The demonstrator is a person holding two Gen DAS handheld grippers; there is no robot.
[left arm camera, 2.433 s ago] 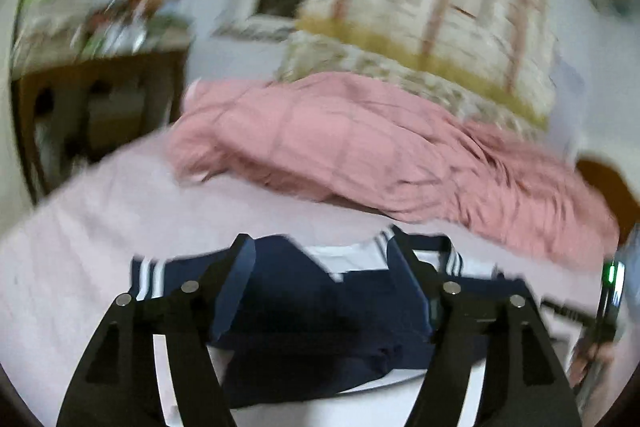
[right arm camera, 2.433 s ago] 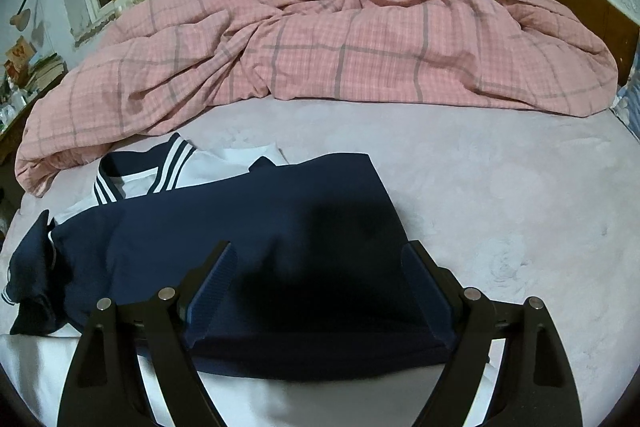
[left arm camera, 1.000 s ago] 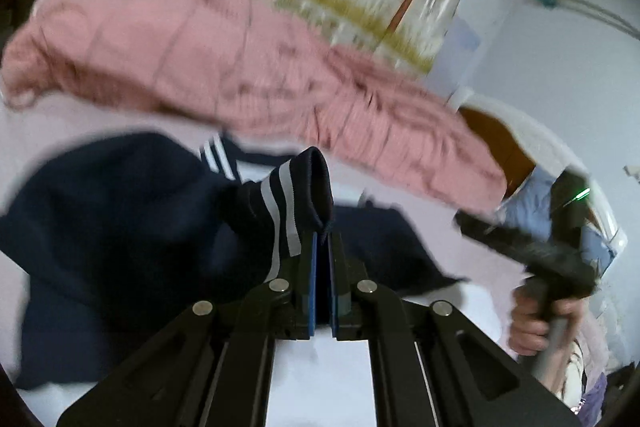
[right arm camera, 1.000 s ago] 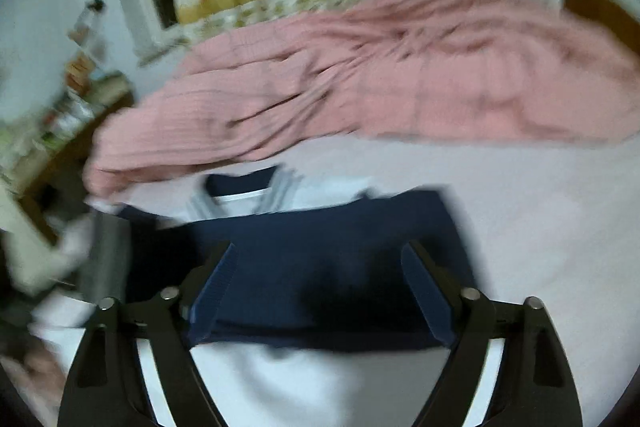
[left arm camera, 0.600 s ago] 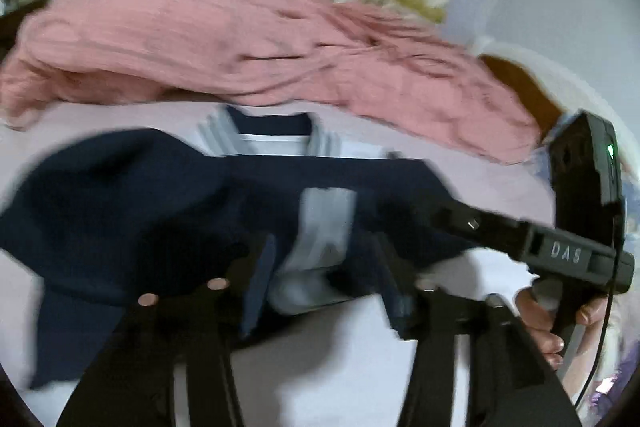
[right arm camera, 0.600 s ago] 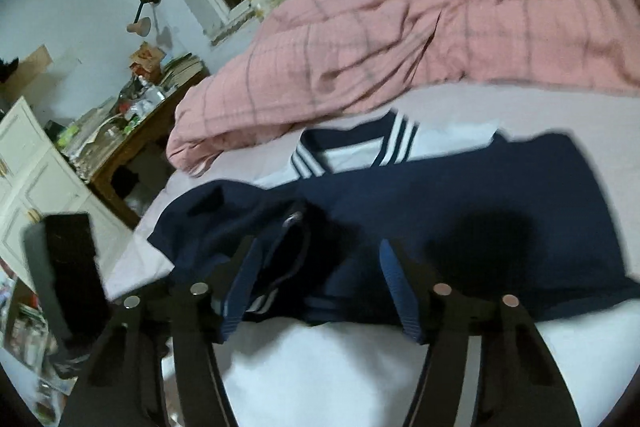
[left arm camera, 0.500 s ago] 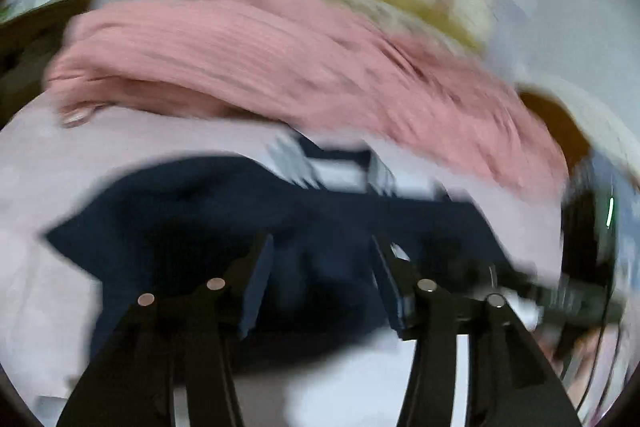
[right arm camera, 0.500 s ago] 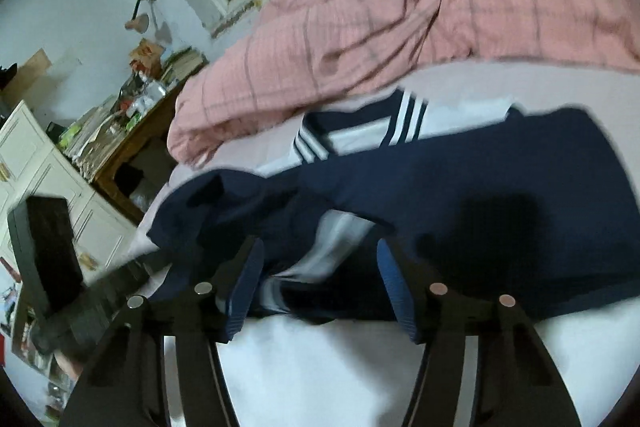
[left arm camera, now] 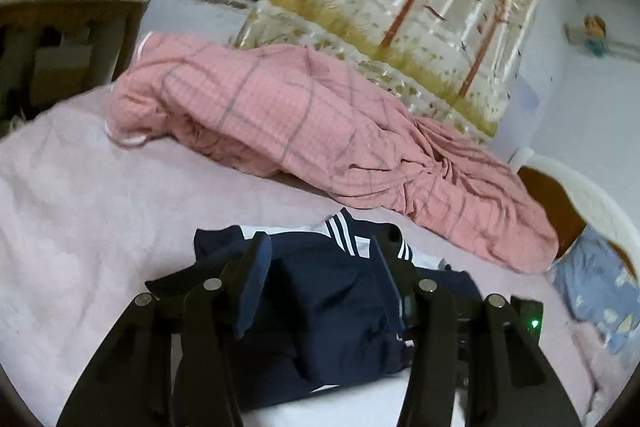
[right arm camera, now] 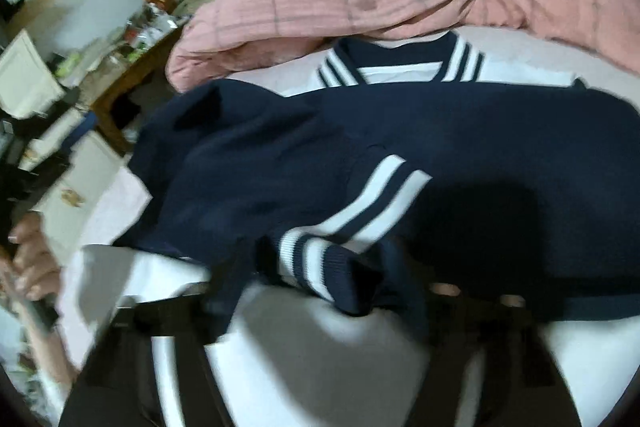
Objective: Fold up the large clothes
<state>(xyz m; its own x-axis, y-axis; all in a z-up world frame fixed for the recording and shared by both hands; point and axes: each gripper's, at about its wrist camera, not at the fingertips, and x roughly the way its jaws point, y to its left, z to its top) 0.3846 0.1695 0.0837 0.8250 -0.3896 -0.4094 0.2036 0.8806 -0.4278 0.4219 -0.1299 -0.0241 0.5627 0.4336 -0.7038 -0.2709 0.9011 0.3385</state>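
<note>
1. The navy knit sweater with white stripes on collar and cuff (right arm camera: 440, 147) lies on the pale pink bed sheet (left arm camera: 80, 207), at about 6 o'clock from the rumpled pink checked quilt (left arm camera: 300, 131) and near its lower edge. The sweater's body is spread flat, with one sleeve thrown across it.
2. The left gripper (left arm camera: 320, 275) hovers over the sweater's bunched left part with its jaws standing apart and nothing between them.
3. The right gripper (right arm camera: 320, 307) is blurred. The ribbed striped cuff (right arm camera: 316, 263) sits right at its fingers, at 6 o'clock in the right wrist view, but whether the jaws have pinched it I cannot tell.
4. The sweater looks soft, limp and fairly thick. It should drape and sag from any hold and would likely slide little on the fuzzy sheet.
5. The ribbed cuff, collar band (right arm camera: 400, 67) and hem are probably the firmest places to pinch; a pinch of mid-panel cloth would likely lift only a peak.
6. Two layers may come up together.
</note>
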